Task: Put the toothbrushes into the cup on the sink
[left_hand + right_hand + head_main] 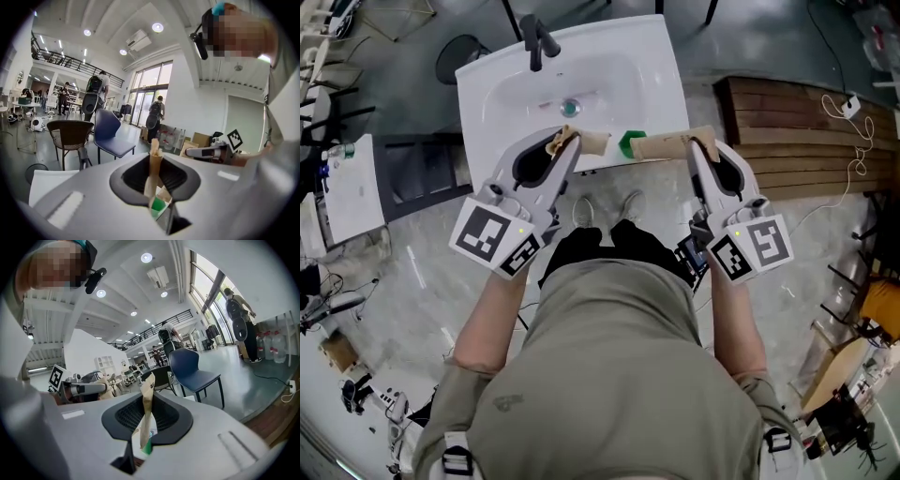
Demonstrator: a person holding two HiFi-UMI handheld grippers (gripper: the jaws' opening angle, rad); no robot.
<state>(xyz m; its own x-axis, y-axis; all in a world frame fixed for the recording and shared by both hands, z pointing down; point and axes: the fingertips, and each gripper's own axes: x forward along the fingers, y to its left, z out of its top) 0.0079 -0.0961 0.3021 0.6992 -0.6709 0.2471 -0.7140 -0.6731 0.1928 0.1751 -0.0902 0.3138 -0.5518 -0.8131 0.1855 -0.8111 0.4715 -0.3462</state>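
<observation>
Head view: the person stands at the front edge of the white sink [487, 84], with a brown paper wrapper [661, 145] held between both tools just over that edge. The left tool [570, 139] pinches one end of the wrapper and the right tool [698, 141] the other. A green tip, probably the toothbrush [628, 145], pokes out between them. No cup shows on the sink.

Left gripper view: the left tool [157, 194] is closed on the wrapper.

Right gripper view: the right tool [143, 439] is likewise clamped on it.

The work looks to be at the unwrapping step, with no toothbrush placed in a cup yet.
</observation>
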